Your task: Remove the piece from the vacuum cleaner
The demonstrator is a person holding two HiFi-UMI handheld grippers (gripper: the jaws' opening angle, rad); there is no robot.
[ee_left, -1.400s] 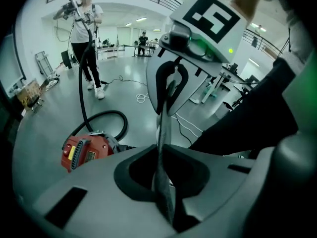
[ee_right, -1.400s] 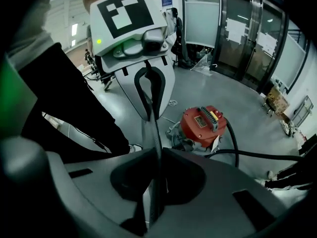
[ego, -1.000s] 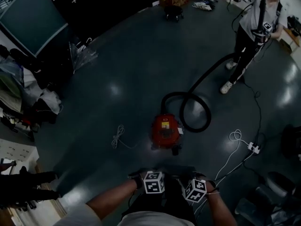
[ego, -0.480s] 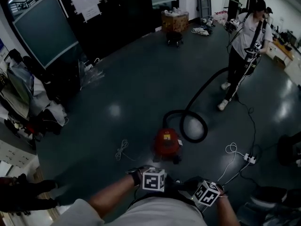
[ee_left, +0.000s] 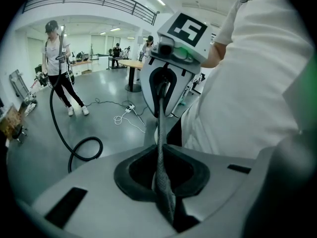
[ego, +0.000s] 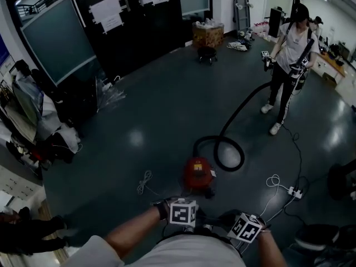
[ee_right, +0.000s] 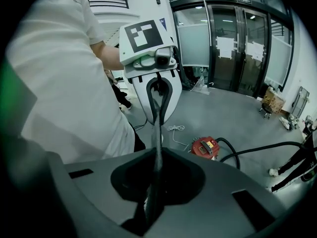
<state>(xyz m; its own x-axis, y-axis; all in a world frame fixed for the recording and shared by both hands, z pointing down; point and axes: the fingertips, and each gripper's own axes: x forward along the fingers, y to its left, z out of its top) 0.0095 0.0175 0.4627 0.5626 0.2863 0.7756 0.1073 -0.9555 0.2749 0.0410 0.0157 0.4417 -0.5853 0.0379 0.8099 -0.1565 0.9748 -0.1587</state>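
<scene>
The red vacuum cleaner (ego: 198, 173) sat on the dark floor (ego: 150, 104) just below the centre of the head view. Its black hose (ego: 229, 149) looped to the right and ran to a person (ego: 289, 49) standing at the upper right. Both claws hung at the bottom edge, well apart from the cleaner; the left claw (ee_left: 159, 152) and right claw (ee_right: 156, 148) were each pressed narrow, pads together, with nothing between
</scene>
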